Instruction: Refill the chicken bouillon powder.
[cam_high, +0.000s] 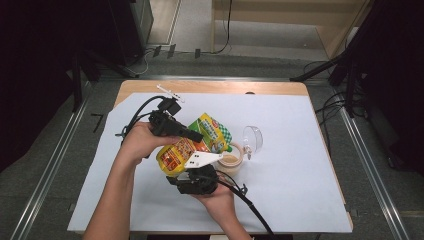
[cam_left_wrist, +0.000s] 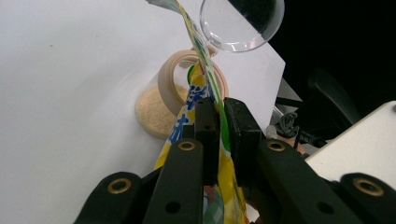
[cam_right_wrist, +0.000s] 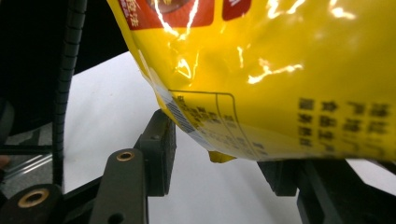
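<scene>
1. Slanting across the middle of the table (cam_high: 300, 165), the yellow pouch (cam_high: 192, 145) runs its long axis from a yellow, red-printed bottom end near the person to a green-checked top end farther away and to the right.
2. That top end points down toward the open jar (cam_high: 231, 162), whose clear lid (cam_high: 254, 137) leans just beside it; pale granules (cam_left_wrist: 156, 112) lie in the jar's bottom.
3. The left gripper (cam_high: 192, 135) has its jaws clenched on the pouch's thin edge, clearest in the left gripper view (cam_left_wrist: 219, 126).
4. The left hand (cam_high: 140, 142) reaches in from the left, forearm angled up the table.
5. The right gripper (cam_high: 197, 172) sits under the pouch's bottom end, jaws spread apart either side of it (cam_right_wrist: 219, 158), hand (cam_high: 217, 200) below.
</scene>
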